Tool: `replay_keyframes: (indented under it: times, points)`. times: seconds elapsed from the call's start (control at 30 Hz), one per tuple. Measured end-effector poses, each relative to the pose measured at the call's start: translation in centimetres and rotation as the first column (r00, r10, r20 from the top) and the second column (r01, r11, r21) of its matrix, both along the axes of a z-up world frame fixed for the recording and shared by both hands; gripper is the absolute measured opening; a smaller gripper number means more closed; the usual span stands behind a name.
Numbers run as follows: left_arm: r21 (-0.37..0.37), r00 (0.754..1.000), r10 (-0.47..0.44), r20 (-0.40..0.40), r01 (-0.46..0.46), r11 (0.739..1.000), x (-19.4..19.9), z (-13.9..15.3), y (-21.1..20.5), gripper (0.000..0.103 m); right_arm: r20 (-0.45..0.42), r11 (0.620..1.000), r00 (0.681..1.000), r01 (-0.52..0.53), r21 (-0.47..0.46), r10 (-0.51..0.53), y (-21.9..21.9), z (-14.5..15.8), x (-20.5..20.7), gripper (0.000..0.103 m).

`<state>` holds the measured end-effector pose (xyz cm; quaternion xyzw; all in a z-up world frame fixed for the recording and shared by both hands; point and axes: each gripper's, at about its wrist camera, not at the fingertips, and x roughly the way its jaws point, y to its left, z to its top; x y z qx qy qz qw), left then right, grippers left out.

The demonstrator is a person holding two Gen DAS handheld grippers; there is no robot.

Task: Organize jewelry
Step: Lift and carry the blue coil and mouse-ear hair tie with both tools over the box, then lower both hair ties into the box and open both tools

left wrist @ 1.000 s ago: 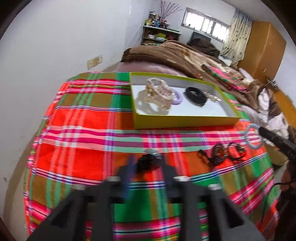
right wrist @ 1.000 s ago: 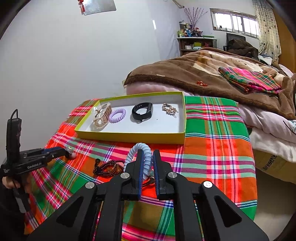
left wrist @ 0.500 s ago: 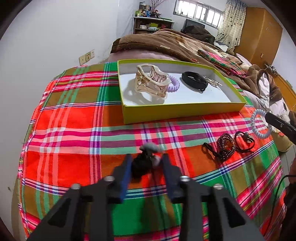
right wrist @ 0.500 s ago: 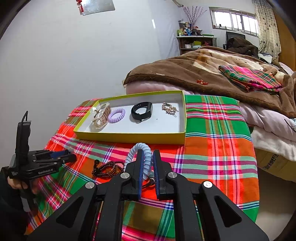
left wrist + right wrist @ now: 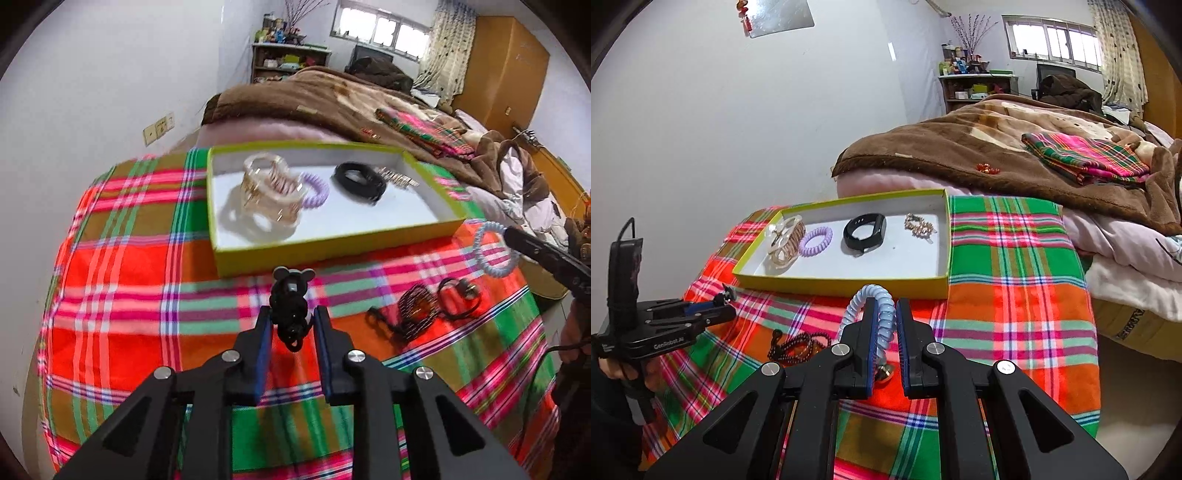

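My left gripper (image 5: 291,314) has its jaws closing on a black hair tie with a mouse-ear charm (image 5: 290,295), which is pinched between the pads just above the plaid cloth, in front of the yellow-green box (image 5: 332,243). My right gripper (image 5: 884,306) is shut on a pale blue spiral hair tie (image 5: 866,291), held near the box's front wall (image 5: 842,286). Inside the box lie a clear gold claw clip (image 5: 269,195), a purple spiral tie (image 5: 314,192), a black band (image 5: 360,181) and a gold clip (image 5: 397,179).
A dark bead bracelet (image 5: 415,310) and a black tie with a charm (image 5: 458,295) lie on the plaid cloth (image 5: 122,280) to the right. A brown blanket (image 5: 997,155) covers the bed behind the box. The white wall (image 5: 92,92) stands close on the left.
The left jaws have narrowed from wide apart onto the black hair tie and carried it up and nearer the box. The right gripper and its blue tie have stayed put.
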<state>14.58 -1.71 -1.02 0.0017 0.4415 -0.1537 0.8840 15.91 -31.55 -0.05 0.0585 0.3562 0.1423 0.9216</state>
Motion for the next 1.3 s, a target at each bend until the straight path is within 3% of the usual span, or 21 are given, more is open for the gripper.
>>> replay_keyframes:
  times: [0.23, 0.47, 0.7, 1.3]
  points:
    - [-0.031, 0.998, -0.042, 0.057, 0.044, 0.999, 1.4, 2.8, -1.8, 0.023, 0.012, 0.999, 0.999, 0.031, 0.014, -0.031, -1.0, 0.7, 1.6, 0.01]
    - [-0.069, 0.995, -0.078, 0.055, 0.082, 0.994, 4.4, 3.7, -4.0, 0.023, 0.0, 0.999, 0.999, 0.05, 0.011, -0.05, -1.4, 0.8, 4.2, 0.01]
    - [-0.1, 0.995, -0.098, 0.027, 0.1, 0.99, 7.2, 3.0, -6.2, 0.023, -0.018, 0.998, 0.998, 0.054, -0.019, -0.055, -0.7, 0.7, 7.1, 0.01]
    - [-0.06, 0.993, -0.098, -0.059, 0.094, 0.994, 10.5, -0.7, -8.4, 0.023, -0.125, 0.992, 0.992, 0.011, -0.124, -0.027, 1.8, -2.9, 12.1, 0.01]
